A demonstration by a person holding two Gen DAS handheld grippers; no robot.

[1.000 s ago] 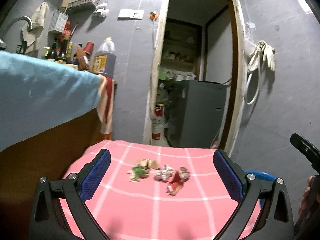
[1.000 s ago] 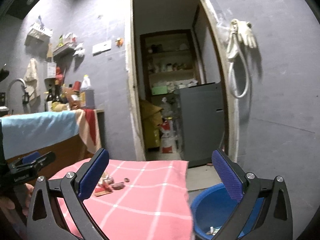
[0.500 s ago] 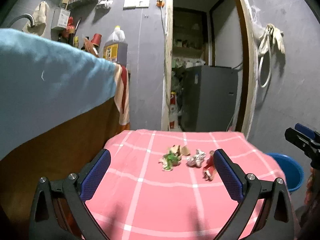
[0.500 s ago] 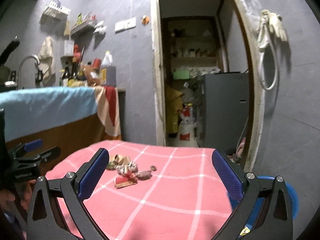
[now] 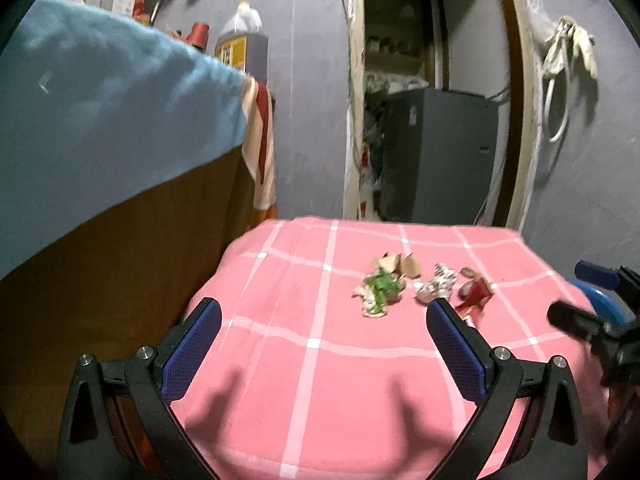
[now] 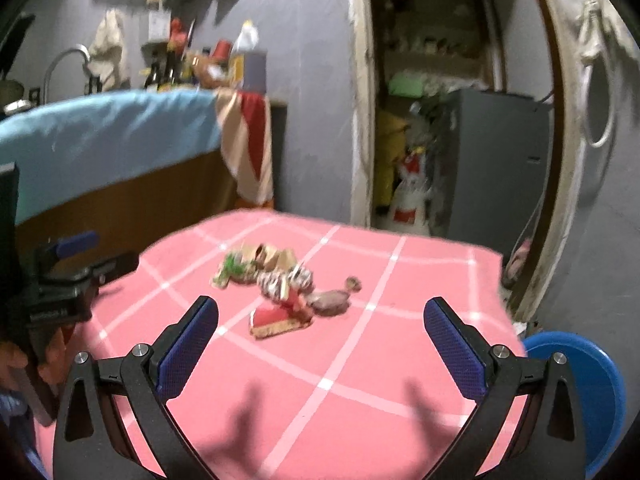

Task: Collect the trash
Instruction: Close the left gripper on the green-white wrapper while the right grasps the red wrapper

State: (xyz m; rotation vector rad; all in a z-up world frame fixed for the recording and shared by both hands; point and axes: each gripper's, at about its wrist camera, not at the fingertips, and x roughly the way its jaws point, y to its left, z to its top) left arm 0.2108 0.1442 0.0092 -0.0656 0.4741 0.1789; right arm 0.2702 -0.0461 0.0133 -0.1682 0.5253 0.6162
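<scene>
Several bits of trash lie in a cluster on a small table with a pink checked cloth: a green wrapper, brown paper scraps, a silvery striped wrapper and a red wrapper. In the right wrist view the red wrapper lies nearest, with the striped wrapper and a brown lump behind it. My left gripper is open and empty, above the cloth, short of the trash. My right gripper is open and empty, just short of the red wrapper.
A blue basin stands on the floor right of the table. A counter draped in blue cloth rises at the left with bottles on top. A doorway opens behind the table onto a grey cabinet.
Both grippers have moved closer over the table and tilted down, so the trash now looks larger and nearer. Both stay open.
</scene>
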